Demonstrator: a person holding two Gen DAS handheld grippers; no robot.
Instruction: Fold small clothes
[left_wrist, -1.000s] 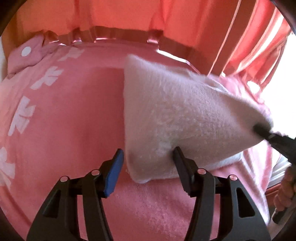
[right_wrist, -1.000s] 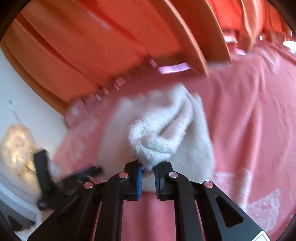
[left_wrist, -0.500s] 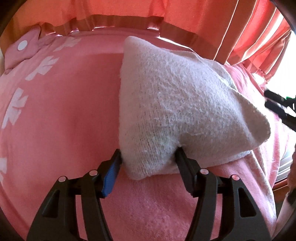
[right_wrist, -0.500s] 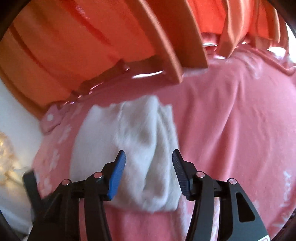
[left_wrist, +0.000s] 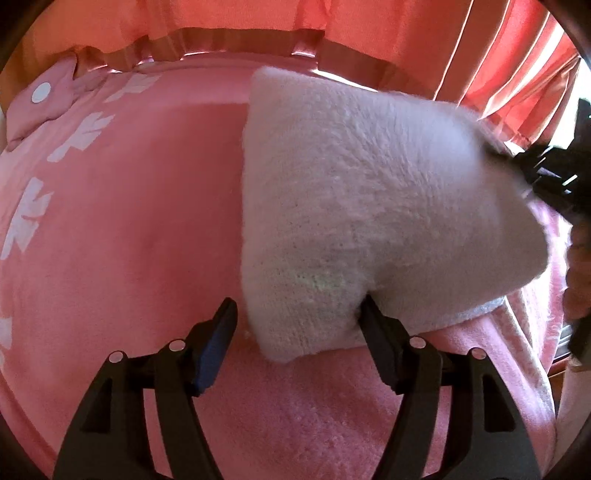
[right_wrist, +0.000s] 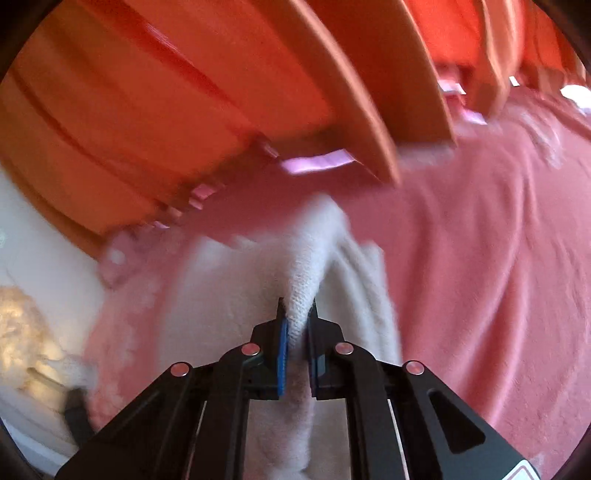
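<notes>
A small white knitted garment (left_wrist: 362, 206) lies folded on a pink blanket (left_wrist: 122, 229). My left gripper (left_wrist: 295, 325) is open, its fingers wide on either side of the garment's near corner, the right finger touching the cloth. My right gripper (right_wrist: 296, 325) is shut on a raised ridge of the same white garment (right_wrist: 310, 266) and pinches it up from the blanket. In the left wrist view the right gripper (left_wrist: 546, 173) shows as a dark blurred shape at the garment's far right edge.
Orange-red curtains (left_wrist: 406, 33) hang just behind the bed along the far edge. A pink cloth with white dots (left_wrist: 40, 99) lies at the far left. White patterns (left_wrist: 33, 210) mark the blanket. A cream fluffy object (right_wrist: 22, 332) sits off the bed's left side.
My right gripper went from shut to open half a second ago and has now shut again on a ridge of the white garment. My left gripper stays open at the near corner.
</notes>
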